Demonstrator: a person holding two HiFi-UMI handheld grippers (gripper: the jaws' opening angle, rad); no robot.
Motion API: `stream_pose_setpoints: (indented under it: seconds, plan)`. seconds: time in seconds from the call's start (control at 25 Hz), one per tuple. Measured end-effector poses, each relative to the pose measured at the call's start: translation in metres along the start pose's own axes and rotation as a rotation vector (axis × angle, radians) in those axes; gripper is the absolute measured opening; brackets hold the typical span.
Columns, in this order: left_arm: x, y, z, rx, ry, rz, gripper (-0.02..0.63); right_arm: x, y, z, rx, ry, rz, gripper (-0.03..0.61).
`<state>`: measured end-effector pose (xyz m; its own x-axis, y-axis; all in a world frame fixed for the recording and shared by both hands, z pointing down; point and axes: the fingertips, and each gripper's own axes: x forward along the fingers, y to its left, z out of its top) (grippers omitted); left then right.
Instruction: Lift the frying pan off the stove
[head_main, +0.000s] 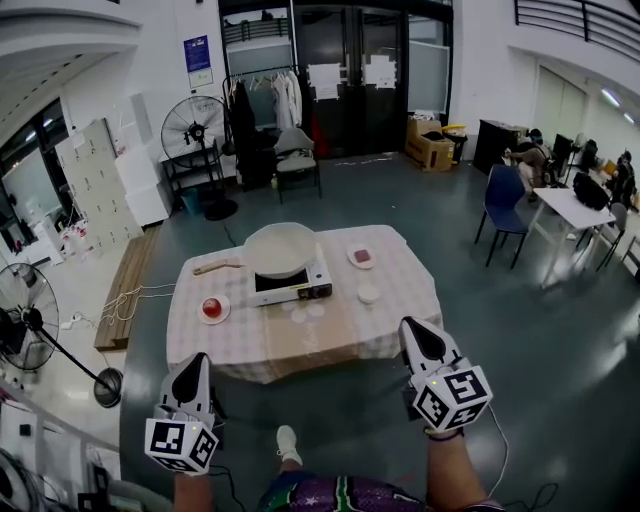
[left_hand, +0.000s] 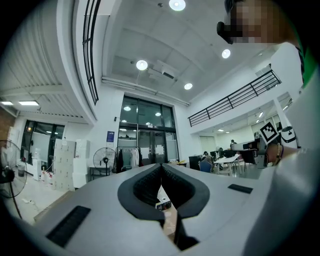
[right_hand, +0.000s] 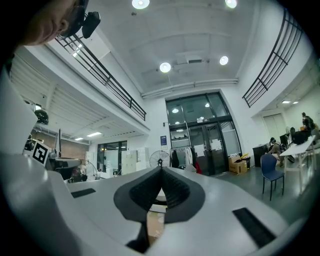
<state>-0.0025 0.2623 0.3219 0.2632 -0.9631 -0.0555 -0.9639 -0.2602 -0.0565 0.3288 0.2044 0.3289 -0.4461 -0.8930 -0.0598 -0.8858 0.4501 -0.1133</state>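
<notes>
Ahead, one frying pan (head_main: 280, 249) is seen on one stove (head_main: 292, 288).
Left gripper (head_main: 196, 362) and right gripper (head_main: 412, 330) are closed, empty.

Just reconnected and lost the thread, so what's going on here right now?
A person stands back from the table with the checked cloth, holding a two-jaw tool in each hand. The left tool and the right tool are both shut and empty. They point towards the table and touch nothing. The white frying pan with a wooden handle sits on the small portable stove at the middle of the table and hasn't been lifted yet.
</notes>
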Motion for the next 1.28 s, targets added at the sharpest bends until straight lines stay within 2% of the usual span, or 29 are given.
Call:
stream_pose_setpoints:
  seconds: [0.6,0.96,1.28]
  plan:
    - [0.011,0.028,-0.007,0.01,0.042,0.031,0.025,0.037,0.007,-0.01,0.01,0.043,0.029,0.008]
    - [0.056,0.063,-0.012,-0.023,0.046,0.034,0.025,0.1,0.008,-0.004,-0.018,0.059,0.048,0.008]
    - [0.108,0.106,-0.008,-0.015,0.054,0.027,0.025,0.171,0.006,0.0,-0.021,0.072,0.045,0.008]
